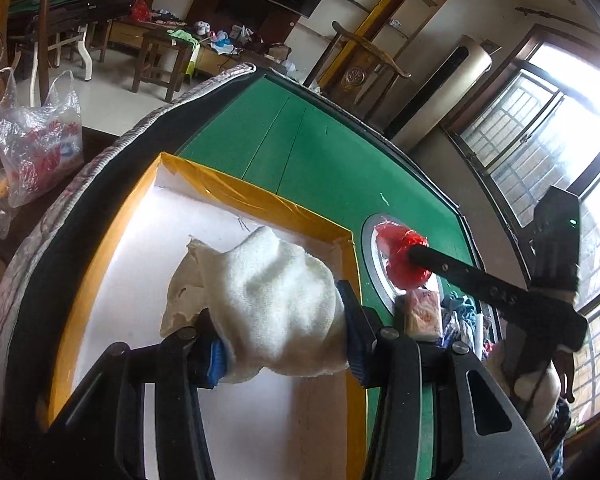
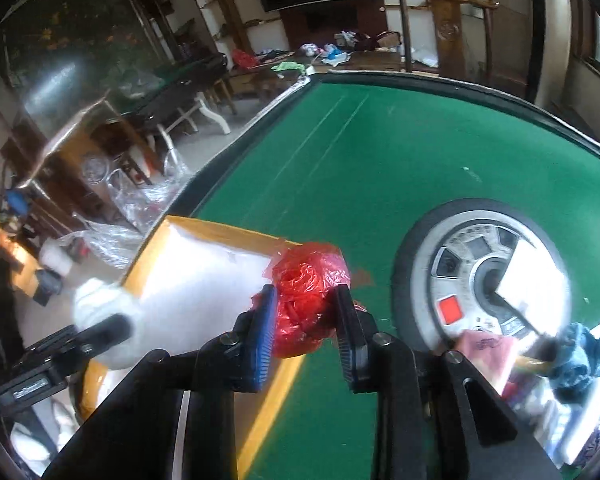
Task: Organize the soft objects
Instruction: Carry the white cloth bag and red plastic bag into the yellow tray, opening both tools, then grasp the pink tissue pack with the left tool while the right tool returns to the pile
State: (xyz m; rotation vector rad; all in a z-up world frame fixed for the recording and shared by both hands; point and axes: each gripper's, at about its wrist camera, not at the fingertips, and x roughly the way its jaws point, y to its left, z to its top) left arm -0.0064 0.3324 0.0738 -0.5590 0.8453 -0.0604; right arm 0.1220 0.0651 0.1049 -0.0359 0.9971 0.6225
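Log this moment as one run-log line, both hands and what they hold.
left hand-held gripper: shut on white cloth, over yellow box | right hand-held gripper: shut on red plastic bag, near box corner

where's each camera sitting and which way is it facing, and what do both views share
Left wrist view: sits on the left gripper, looking down along its jaws, shut on a white fluffy sock over the yellow-rimmed white box; the right gripper reaches in from the right.
Right wrist view: sits on the right gripper, looking down at the green felt table, jaws shut on a crumpled red plastic bag; the left gripper shows at lower left.
Shared: box, table, sock, bag, round silver table panel.
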